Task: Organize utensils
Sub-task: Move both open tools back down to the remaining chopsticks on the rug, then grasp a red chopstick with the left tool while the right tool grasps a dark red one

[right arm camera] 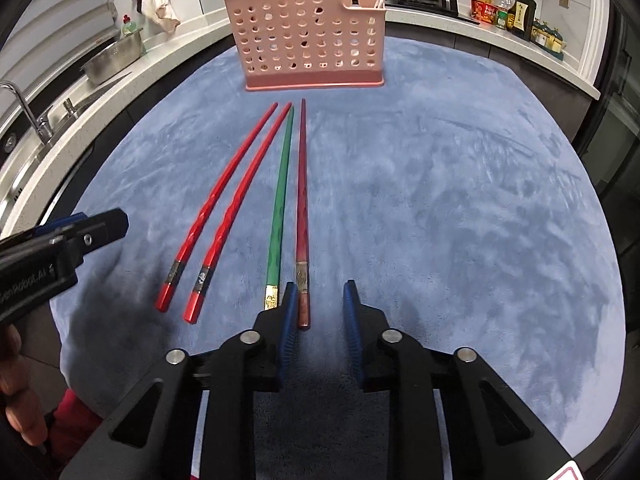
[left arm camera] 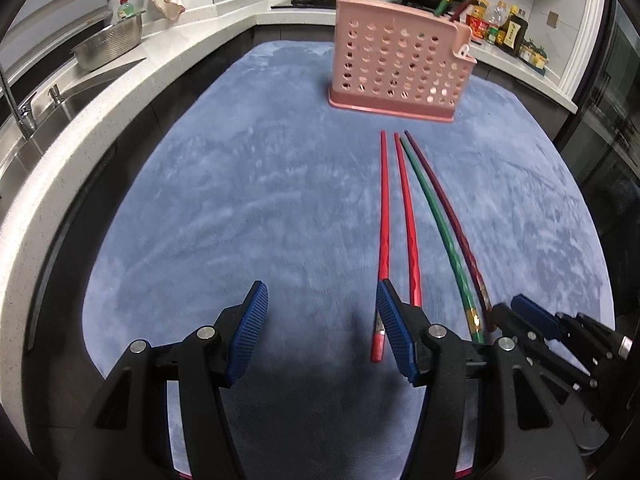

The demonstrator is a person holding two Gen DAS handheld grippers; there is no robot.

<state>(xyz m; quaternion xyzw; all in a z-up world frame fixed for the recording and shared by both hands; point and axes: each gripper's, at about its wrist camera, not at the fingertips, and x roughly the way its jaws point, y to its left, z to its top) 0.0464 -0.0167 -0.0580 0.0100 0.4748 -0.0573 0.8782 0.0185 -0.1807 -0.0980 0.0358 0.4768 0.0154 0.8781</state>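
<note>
While low over the blue cloth [right arm camera: 460, 184], with four chopsticks lying side by side in front of the pink holder [right arm camera: 304, 36]: reaching step, nothing lifted yet

Left gripper [left arm camera: 320, 332]: jaws fairly wide and empty, its right pad sitting over the butt of the outer red chopstick [left arm camera: 385, 208]; whether pad and stick touch cannot be told. Second red chopstick [left arm camera: 406, 216] just beside, butt end just past that pad, outside the gap

Right gripper [right arm camera: 320, 312]: jaws narrow but not pressing, the dark red chopstick [right arm camera: 303, 184] lying with its butt end just at the mouth of the gap, nearer the left pad. Green chopstick [right arm camera: 282, 200] just outside that same pad, close enough to get nudged

Holder upright at the far end of the cloth, well apart from both grippers, a few sticks already standing in it

Next, probably: close on the dark red butt without catching the green one, lift, tip upright, carry to the holder and drop in through the top. For the left, shift over to straddle one red stick alone before closing
</note>
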